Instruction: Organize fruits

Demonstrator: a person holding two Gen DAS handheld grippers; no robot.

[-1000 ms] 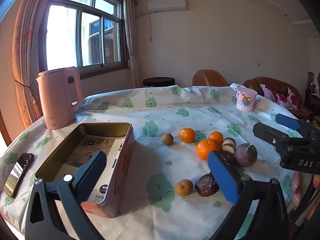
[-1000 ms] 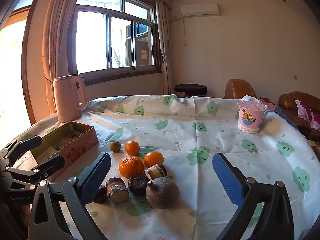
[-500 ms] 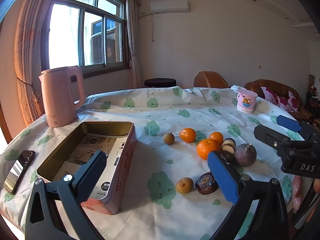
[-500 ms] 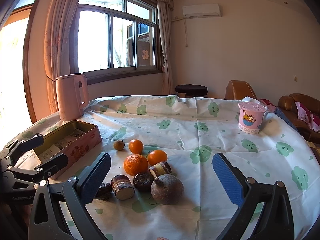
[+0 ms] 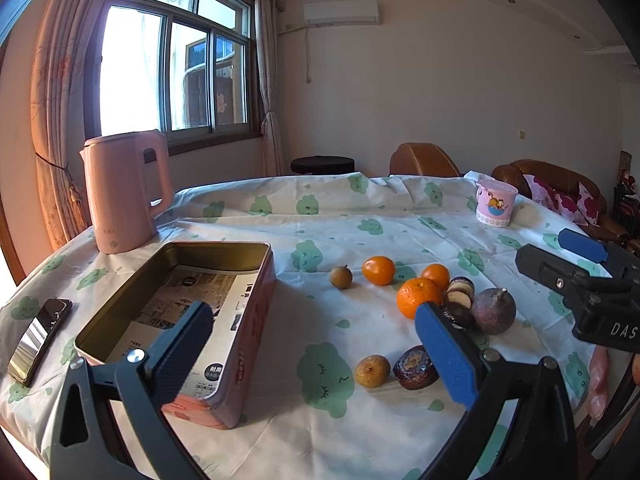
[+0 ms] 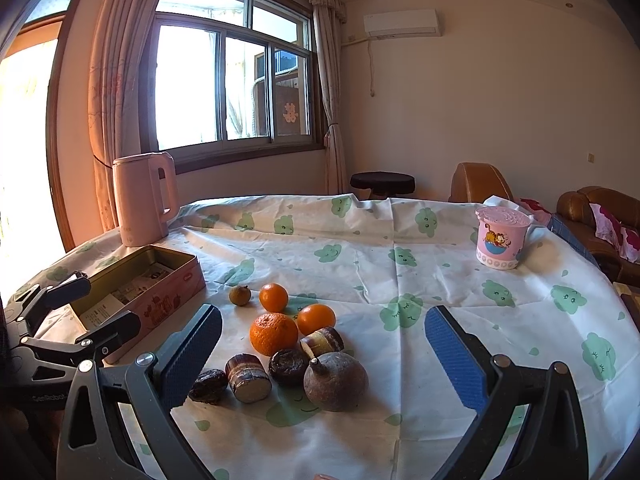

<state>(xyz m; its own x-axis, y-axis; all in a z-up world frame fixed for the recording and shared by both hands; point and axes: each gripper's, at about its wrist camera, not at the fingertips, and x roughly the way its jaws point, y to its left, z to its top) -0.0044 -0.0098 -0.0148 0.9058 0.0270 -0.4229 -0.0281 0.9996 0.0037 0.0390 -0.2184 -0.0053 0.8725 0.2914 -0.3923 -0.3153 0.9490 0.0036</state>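
Your table (image 5: pixel 320 216) carries a white cloth with green prints, by a curtained window (image 5: pixel 172 64). The pink tin (image 5: pixel 240 320), long axis running away from your left gripper (image 5: pixel 312 344), holds only printed paper. Fruit lies loose right of it: tangerine (image 6: pixel 274 333), passion fruit (image 6: pixel 335 376), longan (image 5: pixel 341 277). Your right gripper (image 6: pixel 324 354) and the left one both gape, holding nothing.

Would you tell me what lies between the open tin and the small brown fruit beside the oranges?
Only bare tablecloth separates the tin from the small brown fruit; the left wrist view shows it best.
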